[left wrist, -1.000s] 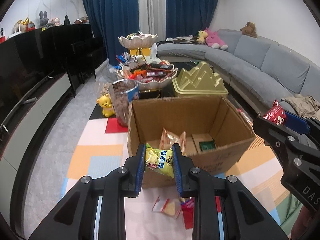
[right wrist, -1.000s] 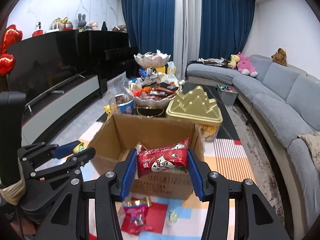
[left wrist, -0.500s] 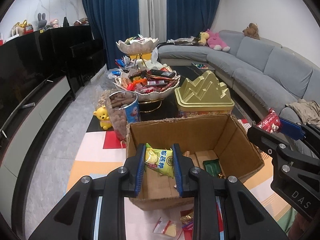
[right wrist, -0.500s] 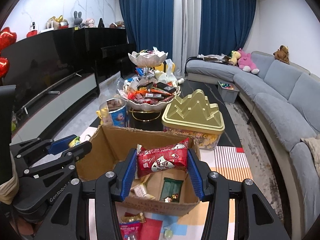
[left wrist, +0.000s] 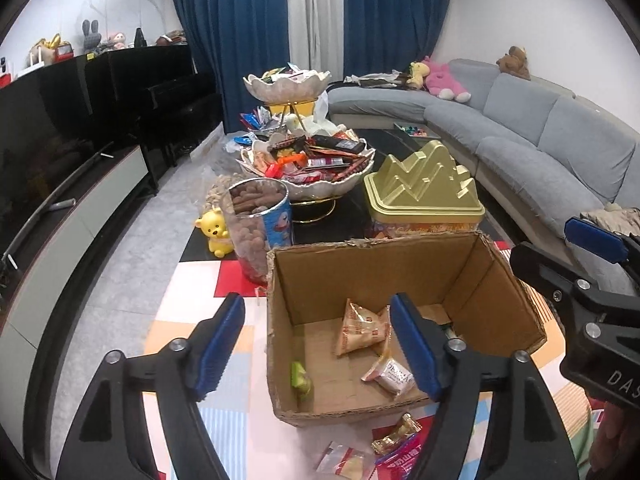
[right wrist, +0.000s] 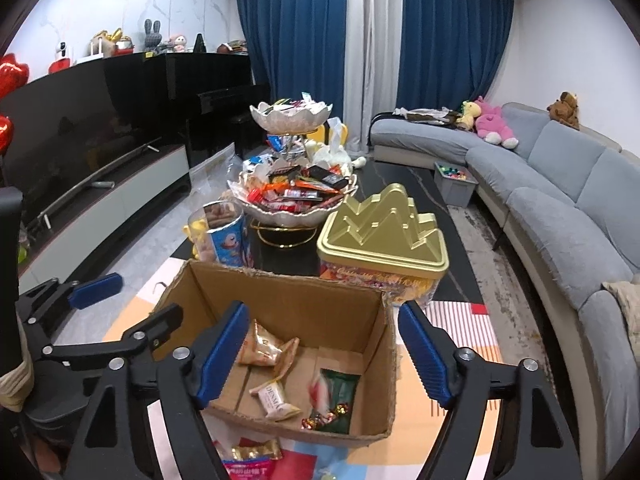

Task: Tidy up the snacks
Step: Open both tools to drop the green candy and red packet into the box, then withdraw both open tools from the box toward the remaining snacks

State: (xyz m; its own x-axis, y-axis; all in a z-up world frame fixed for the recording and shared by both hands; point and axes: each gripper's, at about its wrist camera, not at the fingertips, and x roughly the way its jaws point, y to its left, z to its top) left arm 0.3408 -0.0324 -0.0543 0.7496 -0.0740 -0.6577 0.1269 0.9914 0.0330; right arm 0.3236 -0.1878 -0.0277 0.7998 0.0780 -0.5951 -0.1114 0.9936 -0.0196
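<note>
An open cardboard box (left wrist: 380, 272) stands on the patterned mat. My left gripper (left wrist: 316, 350) hangs over its near left corner, jaws opening, nothing between them. A yellow-green packet (left wrist: 301, 378) is blurred against the box's left wall, near an orange packet (left wrist: 362, 328) and a white one (left wrist: 390, 376). In the right wrist view my right gripper (right wrist: 324, 356) is over the same box (right wrist: 288, 300), jaws opening and empty. Below it a red packet (right wrist: 320, 394) is blurred beside a green packet (right wrist: 340, 388).
Behind the box stand a gold tin (left wrist: 424, 188), a tiered snack bowl (left wrist: 308, 168), a biscuit jar (left wrist: 256, 224) and a yellow bear toy (left wrist: 214, 232). Loose snacks (left wrist: 396, 444) lie on the mat in front. A grey sofa (left wrist: 560, 148) runs along the right.
Both grippers moved forward over the box and opened. The yellow-green packet left the left jaws and the red packet left the right jaws; both are now inside the box.
</note>
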